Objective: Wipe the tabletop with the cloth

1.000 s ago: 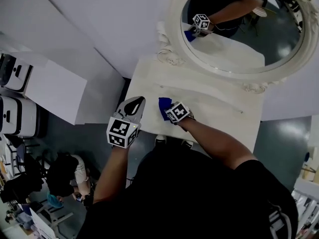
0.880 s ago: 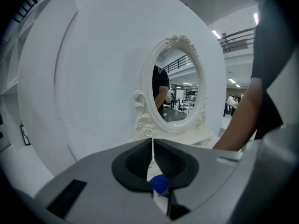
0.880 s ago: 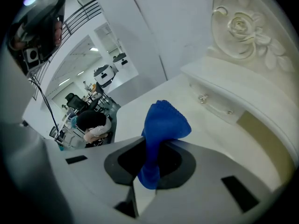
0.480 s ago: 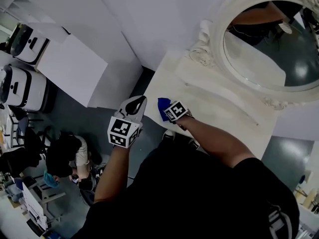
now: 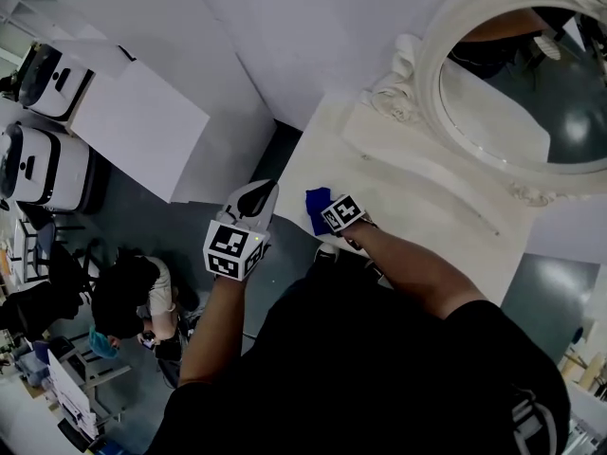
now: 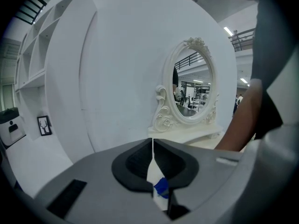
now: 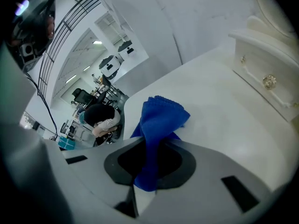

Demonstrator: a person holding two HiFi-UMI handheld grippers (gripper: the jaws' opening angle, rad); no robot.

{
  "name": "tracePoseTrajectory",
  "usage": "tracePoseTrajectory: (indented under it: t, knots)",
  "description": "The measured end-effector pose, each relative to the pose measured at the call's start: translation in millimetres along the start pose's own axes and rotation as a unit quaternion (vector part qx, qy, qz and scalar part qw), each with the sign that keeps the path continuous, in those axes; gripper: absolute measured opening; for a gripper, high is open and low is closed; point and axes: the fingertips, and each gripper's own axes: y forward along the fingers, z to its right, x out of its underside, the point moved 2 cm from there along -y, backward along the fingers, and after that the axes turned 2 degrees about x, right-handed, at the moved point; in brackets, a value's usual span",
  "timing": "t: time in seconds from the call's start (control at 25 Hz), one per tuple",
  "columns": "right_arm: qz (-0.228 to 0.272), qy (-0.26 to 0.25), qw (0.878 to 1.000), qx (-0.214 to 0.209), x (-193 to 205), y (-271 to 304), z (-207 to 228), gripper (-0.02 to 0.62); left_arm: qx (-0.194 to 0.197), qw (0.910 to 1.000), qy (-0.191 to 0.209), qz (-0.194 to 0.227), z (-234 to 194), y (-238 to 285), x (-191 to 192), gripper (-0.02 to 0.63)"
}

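Pinching the blue cloth [image 7: 159, 120] tight, the right gripper [image 7: 152, 157] has both jaws pressed onto it. The cloth is bunched up between the jaws. Its loose end sticks out in front, pointing toward the mirror [image 5: 512, 83]. I cannot tell if that end touches the white tabletop [image 7: 224, 101] or hangs just over it.

From the head view, the right gripper [image 5: 322, 209] and the cloth [image 5: 316, 207] are at the edge of the tabletop [image 5: 417, 207] that is far from the mirror. The person's right arm reaches over that edge.

The left gripper [image 6: 153, 143] has its jaws closed together, with nothing held between them. It points up toward the mirror [image 6: 191, 90]. From above, the left gripper [image 5: 262, 191] is even farther from the mirror than the right one. It is off the tabletop, just beside the edge and over the dark floor.

A small drawer [image 7: 266, 83] with a round knob sits under the mirror, at the back of the tabletop.

Well away from the mirror, a person [image 5: 133, 301] sits low on the floor. A big white box [image 5: 142, 131] stands against the wall on that same side.
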Motion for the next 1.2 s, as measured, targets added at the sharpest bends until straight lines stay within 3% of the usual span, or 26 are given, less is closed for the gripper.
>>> tracePoseTrajectory:
  t: [0.52,0.8,1.2]
  knots:
    - [0.044,0.1,0.993,0.053,74.9,-58.8,57.0,0.04,0.106,0.9929,0.054,0.005,54.5,60.6,-31.5,0.018]
    - [0.068,0.165,0.978,0.105,146.3,-107.4,97.8,0.04,0.174,0.9812,0.084,-0.003,105.3,96.5,-37.2,0.018]
    - [0.097,0.253,0.95,0.157,261.6,-180.0,147.6,0.04,0.229,0.9673,0.108,-0.006,179.2,136.4,-49.8,0.017]
